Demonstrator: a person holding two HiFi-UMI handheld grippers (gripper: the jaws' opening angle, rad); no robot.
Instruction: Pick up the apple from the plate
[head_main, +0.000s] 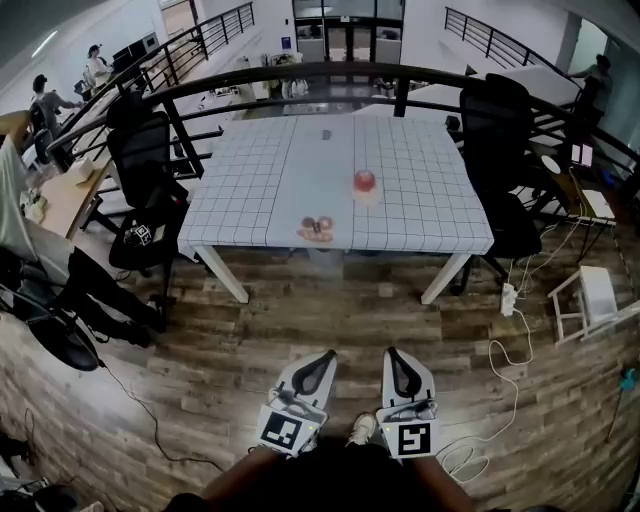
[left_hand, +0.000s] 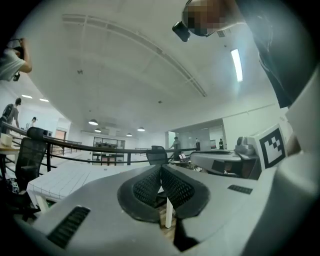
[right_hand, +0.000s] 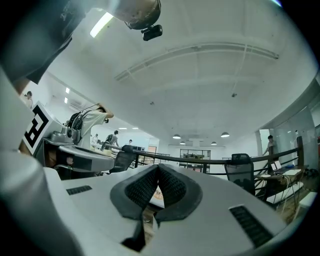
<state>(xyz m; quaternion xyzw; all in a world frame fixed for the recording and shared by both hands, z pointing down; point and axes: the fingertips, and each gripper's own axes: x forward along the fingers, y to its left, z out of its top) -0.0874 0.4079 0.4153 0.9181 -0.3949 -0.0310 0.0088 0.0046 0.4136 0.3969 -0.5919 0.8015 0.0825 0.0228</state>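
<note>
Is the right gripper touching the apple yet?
Apart. The head view shows the right gripper over wooden floor, well short of the table where the apple sits.

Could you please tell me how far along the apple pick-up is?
Nothing looks done: the apple sits on the table, apparently on a small plate. Nothing is in hand: the left tongs and right tongs are shut, empty, and well short of the table. The approach, grasp and lift remain.

Left hand-held gripper (left_hand: 161, 167) matt plastic; table (head_main: 250, 190) seemingly cloth-covered.
</note>
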